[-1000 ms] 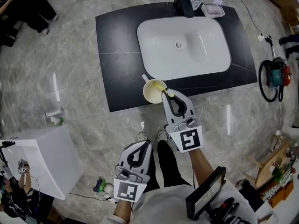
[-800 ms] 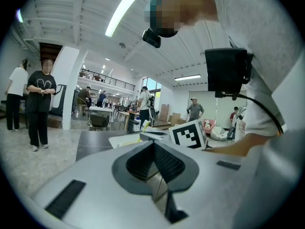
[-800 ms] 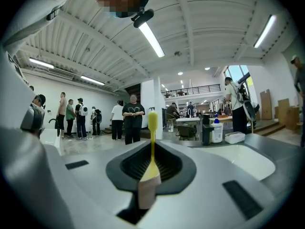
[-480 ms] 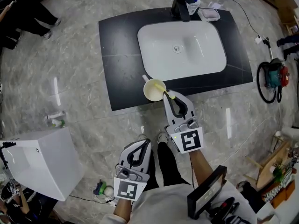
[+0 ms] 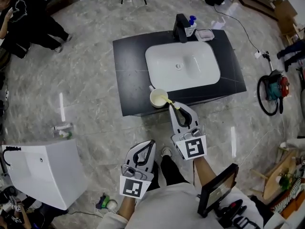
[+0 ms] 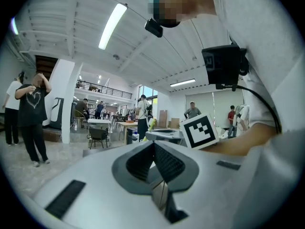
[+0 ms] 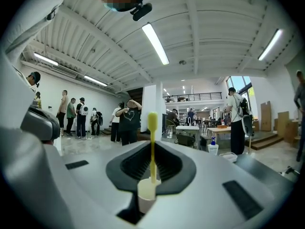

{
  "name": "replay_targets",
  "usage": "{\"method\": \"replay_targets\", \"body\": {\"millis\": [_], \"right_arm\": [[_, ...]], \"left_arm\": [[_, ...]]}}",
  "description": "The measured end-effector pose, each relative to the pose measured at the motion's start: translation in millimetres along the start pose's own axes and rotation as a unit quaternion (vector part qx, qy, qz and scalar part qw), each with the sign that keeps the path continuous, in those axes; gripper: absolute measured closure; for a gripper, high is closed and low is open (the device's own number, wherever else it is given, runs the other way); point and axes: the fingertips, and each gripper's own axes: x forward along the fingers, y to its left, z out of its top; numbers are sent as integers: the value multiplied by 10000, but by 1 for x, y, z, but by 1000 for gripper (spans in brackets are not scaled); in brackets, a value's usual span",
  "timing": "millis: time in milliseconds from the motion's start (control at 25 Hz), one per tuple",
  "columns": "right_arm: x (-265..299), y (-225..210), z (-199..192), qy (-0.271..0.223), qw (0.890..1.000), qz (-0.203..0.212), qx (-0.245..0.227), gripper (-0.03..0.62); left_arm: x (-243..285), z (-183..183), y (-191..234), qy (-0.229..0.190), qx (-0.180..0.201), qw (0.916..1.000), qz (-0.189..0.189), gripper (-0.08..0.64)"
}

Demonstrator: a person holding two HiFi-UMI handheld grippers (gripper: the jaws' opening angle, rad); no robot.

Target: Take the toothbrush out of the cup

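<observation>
Care is needed for the lift: the right gripper (image 5: pixel 175 106) has its jaws pinched on the thin yellow plastic toothbrush (image 5: pixel 167 100), whose lower end sits inside the pale cream round cup (image 5: pixel 154 97). I judge it best to raise it straight up until that end clears the rim, with no sideways push, because the light cup could tip. The cup stands at the near edge of the dark stone counter (image 5: pixel 128 66), just near-left of the white basin (image 5: pixel 200 73). The toothbrush is slim, with a rounded tip, and leans right over the rim. The left gripper (image 5: pixel 150 146), jaws pressed together on nothing, hangs nearer, well apart
</observation>
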Motion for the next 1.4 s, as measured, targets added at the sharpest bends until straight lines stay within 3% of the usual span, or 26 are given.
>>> {"method": "replay_targets", "body": {"millis": [40,80,120,200,240,520,920,1040,1160,1200,1320,1400], "right_arm": [[-3,2,0,106,9999,31,-63,566],[-6,4,2,124,9999,54,-83,566],[-8,5,8,93,9999,57,-87,566],[-13,9,22,33,9999,50,-81,566],[-17,11,29,18,10000,55,-67,566],[-43,27,62,-134,9997,155,-106,568],[-69,38,61,-136,9997,156,-112,568],[-75,42,62,-147,9996,192,-135,568],[-80,46,65,-155,9995,217,-179,568],[-82,47,67,-159,9994,239,-206,568],[-88,51,70,-153,9992,297,-233,568],[-94,56,77,-265,9990,316,-198,568]], "left_arm": [[-4,6,0,-33,71,10000,10,556],[-9,12,1,-148,-93,9998,112,556],[-14,19,4,-346,-477,9978,300,557],[-25,33,9,-764,-1356,9852,718,557],[-30,39,9,-870,-1562,9804,830,555],[-46,61,0,-1067,-1221,9830,860,557],[-45,75,-12,-1468,-1077,9802,779,556],[-45,72,-18,-1239,-329,9900,591,557],[-44,75,-21,-1102,417,9922,409,556],[-44,76,-21,-1141,364,9919,422,557],[-46,81,-15,-1506,-825,9826,707,556],[-48,83,-14,-1581,-1097,9782,776,556]]}}
